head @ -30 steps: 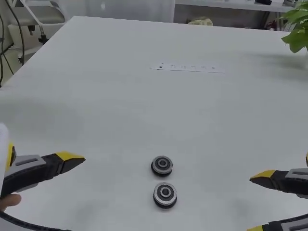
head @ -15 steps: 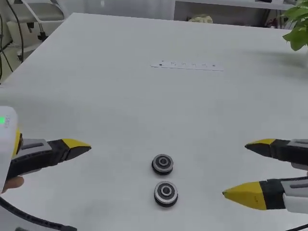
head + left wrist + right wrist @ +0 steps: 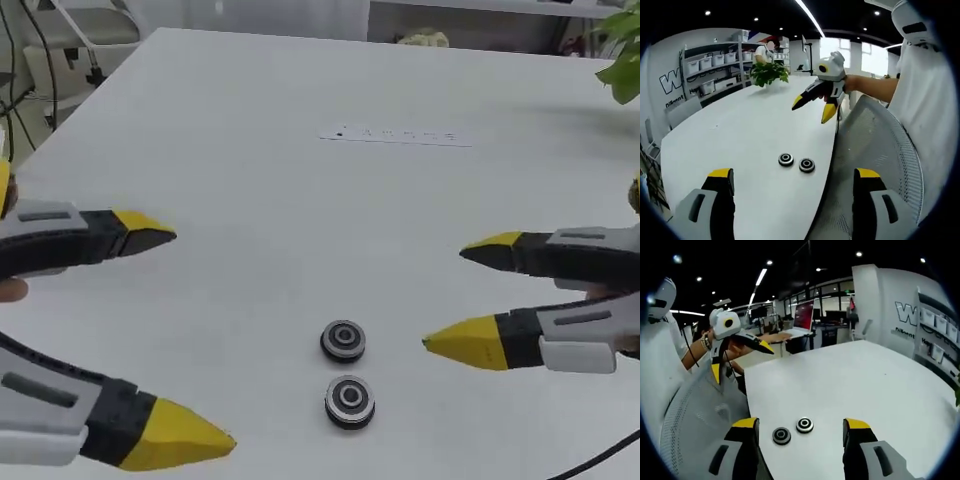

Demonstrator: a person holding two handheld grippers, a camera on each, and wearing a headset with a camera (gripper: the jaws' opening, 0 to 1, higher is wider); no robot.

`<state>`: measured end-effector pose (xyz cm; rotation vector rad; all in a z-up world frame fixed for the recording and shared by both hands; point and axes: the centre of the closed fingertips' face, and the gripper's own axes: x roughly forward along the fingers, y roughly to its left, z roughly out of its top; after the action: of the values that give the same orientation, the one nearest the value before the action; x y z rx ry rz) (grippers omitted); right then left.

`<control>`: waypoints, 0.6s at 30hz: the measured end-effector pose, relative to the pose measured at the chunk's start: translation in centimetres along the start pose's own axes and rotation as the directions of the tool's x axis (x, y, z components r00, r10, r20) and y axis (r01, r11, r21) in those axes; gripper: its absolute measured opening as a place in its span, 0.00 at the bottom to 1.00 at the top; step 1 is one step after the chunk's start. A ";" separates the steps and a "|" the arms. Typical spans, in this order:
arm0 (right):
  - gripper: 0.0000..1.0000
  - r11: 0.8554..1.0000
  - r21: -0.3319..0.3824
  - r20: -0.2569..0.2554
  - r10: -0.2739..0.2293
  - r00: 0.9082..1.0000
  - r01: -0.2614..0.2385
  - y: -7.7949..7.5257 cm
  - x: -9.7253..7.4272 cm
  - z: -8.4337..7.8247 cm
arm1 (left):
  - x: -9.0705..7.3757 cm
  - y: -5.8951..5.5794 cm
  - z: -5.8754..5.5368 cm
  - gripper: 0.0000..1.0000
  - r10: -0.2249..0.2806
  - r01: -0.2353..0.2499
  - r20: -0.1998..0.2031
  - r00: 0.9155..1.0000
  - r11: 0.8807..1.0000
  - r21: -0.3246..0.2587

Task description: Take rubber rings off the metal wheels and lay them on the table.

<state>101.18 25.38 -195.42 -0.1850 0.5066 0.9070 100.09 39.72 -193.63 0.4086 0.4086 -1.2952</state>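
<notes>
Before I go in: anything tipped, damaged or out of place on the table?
Nothing stands out. The far wheel and near wheel lie flat, close together on the table, black rings apparently still on. Left gripper and right gripper are open, clear of both.

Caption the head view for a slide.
Open left gripper and open right gripper flank the far wheel and near wheel, both untouched on the white table.

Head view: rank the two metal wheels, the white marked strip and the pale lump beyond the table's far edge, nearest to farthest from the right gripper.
1. Farther black-ringed metal wheel and nearer black-ringed metal wheel, just left of the right gripper; too close to call.
2. White marked strip, mid-table, farther back.
3. Pale lump, beyond the far edge.
</notes>
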 end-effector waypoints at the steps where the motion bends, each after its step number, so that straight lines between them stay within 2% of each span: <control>1: 0.66 1.000 -0.007 0.005 0.007 1.000 -0.007 0.0 0.3 0.3 | 0.1 0.2 0.4 0.97 0.002 -0.002 0.009 1.000 1.000 0.004; 7: 0.62 0.998 -0.041 0.016 0.044 0.999 -0.043 0.3 2.0 1.1 | 0.9 0.5 2.2 0.95 -0.015 0.013 0.041 0.999 0.999 0.043; 11: 0.56 0.996 -0.045 0.019 0.076 0.997 -0.075 0.7 3.6 0.3 | 2.0 0.4 2.9 0.93 -0.044 0.042 0.028 0.999 0.996 0.085; 13: 0.54 0.995 -0.004 0.024 0.100 0.995 -0.100 1.2 4.4 -0.4 | 2.6 0.3 3.5 0.93 -0.062 0.058 0.037 0.997 0.994 0.097; 14: 0.51 0.994 0.011 0.010 0.113 0.994 -0.113 1.6 4.7 -0.9 | 2.9 0.2 3.7 0.92 -0.068 0.064 0.041 0.997 0.993 0.099; 15: 0.50 0.991 0.018 -0.039 0.131 0.991 -0.131 2.0 4.8 -1.9 | 3.2 0.2 4.0 0.92 -0.072 0.067 0.043 0.996 0.993 0.101; 16: 0.48 0.989 -0.028 -0.094 0.142 0.985 -0.145 2.2 4.9 -2.8 | 3.7 0.2 4.4 0.91 -0.072 0.066 0.056 0.996 0.992 0.105; 17: 0.47 0.985 -0.082 -0.122 0.138 0.983 -0.148 2.2 5.2 -3.5 | 4.0 0.2 4.7 0.91 -0.070 0.062 0.071 0.995 0.992 0.109; 18: 0.46 0.984 -0.095 -0.143 0.138 0.980 -0.153 2.3 5.4 -4.1 | 4.5 0.1 5.2 0.91 -0.071 0.060 0.096 0.993 0.992 0.113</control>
<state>100.67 29.12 -201.46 -0.3113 0.6050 1.0702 101.54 33.39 -191.43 0.4241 0.2691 -1.4001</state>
